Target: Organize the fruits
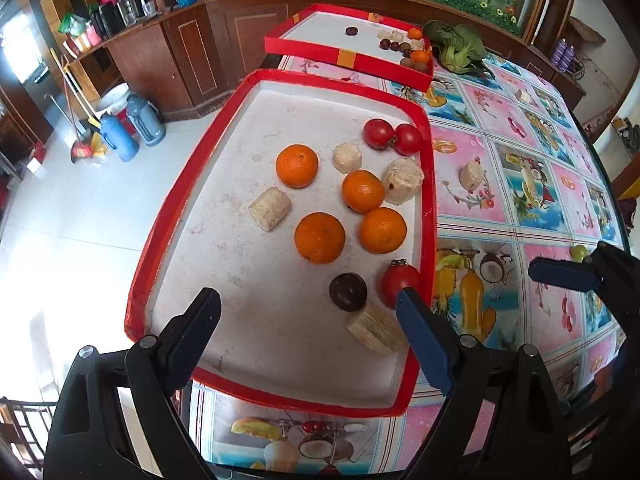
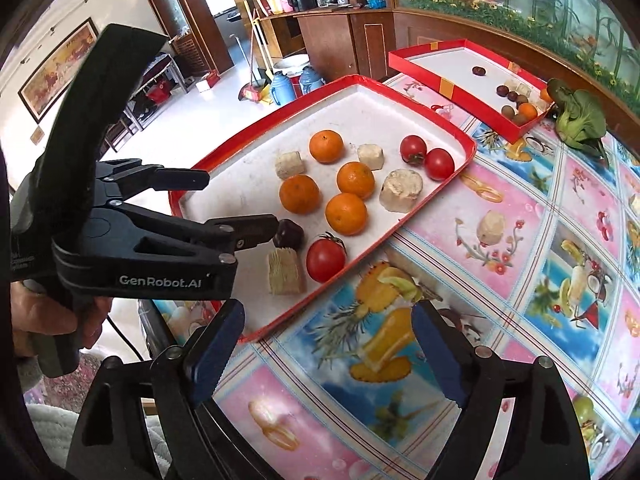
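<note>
A red-rimmed white tray (image 1: 428, 184) (image 2: 436, 192) holds several oranges (image 1: 319, 237) (image 2: 346, 213), three tomatoes (image 1: 400, 280) (image 2: 326, 260), a dark plum (image 1: 347, 291) (image 2: 289, 233) and pale sugarcane chunks (image 1: 376, 332) (image 2: 286, 272). My left gripper (image 1: 308, 312) (image 2: 243, 205) is open and empty, low over the tray's near end, with the plum and a chunk between its fingers. My right gripper (image 2: 326, 338) is open and empty over the tablecloth beside the tray; its fingers (image 1: 564, 274) show at the right of the left wrist view.
A second red tray (image 1: 344, 58) (image 2: 452, 88) with small fruits sits at the far end. A loose sugarcane chunk (image 1: 471, 175) (image 2: 491, 227), a green grape (image 1: 578, 252) (image 2: 582, 408) and leafy greens (image 1: 460, 46) (image 2: 580, 120) lie on the patterned tablecloth (image 1: 520, 208).
</note>
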Motion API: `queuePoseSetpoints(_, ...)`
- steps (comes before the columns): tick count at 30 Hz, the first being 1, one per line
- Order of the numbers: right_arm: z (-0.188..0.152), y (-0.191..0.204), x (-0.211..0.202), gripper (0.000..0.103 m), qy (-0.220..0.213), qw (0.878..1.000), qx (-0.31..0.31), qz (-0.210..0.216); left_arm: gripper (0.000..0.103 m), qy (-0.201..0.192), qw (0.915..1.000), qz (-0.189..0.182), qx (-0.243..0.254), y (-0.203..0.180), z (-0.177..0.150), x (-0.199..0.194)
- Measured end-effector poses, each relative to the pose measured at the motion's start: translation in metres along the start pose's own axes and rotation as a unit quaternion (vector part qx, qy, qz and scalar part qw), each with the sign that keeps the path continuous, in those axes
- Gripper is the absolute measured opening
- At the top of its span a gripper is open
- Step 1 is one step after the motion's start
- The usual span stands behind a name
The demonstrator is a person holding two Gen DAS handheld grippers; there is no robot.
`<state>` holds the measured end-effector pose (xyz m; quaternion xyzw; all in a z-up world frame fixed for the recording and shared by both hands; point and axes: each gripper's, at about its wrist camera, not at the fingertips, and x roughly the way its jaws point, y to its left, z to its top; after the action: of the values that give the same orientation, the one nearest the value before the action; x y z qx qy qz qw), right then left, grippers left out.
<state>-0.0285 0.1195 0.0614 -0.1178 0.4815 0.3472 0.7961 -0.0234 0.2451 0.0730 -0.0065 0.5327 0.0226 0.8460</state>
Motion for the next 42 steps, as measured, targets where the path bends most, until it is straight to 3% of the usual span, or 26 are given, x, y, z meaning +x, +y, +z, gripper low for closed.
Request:
queuePoseSetpoints(5,-0.003,-0.007,-0.008,0.087,-0.009,1.000,0.004,-0.003,0.090,-0.013,0.9998,0.016,-0.007,-0.008,-0.006,-0.018)
queuePoseSetpoints(9,-0.005,-0.012,-0.014,0.087,-0.016,1.000,0.010,-0.002,0.090,-0.024,0.9977,-0.029,-0.056,0.004,-0.007,-0.030)
queuePoseSetpoints(10,-0.004,-0.012,-0.015,0.087,-0.018,1.000,0.011,-0.001,0.090,-0.025,0.9978,-0.023,-0.058,0.005,-0.006,-0.031)
queuePoseSetpoints(13,-0.002,-0.013,-0.017,0.087,-0.024,1.000,0.013,0.000,0.090,-0.029,0.9981,0.042,-0.034,0.003,-0.004,-0.032)
queuePoseSetpoints(15,0.001,-0.012,-0.019,0.087,-0.029,0.999,0.014,-0.001,0.090,-0.032,0.9975,0.057,-0.027,0.005,-0.005,-0.033)
queuePoseSetpoints(42,0.020,-0.001,-0.010,0.088,-0.032,0.999,0.026,-0.005,0.090,-0.008,0.9991,0.035,-0.020,0.014,-0.011,-0.027)
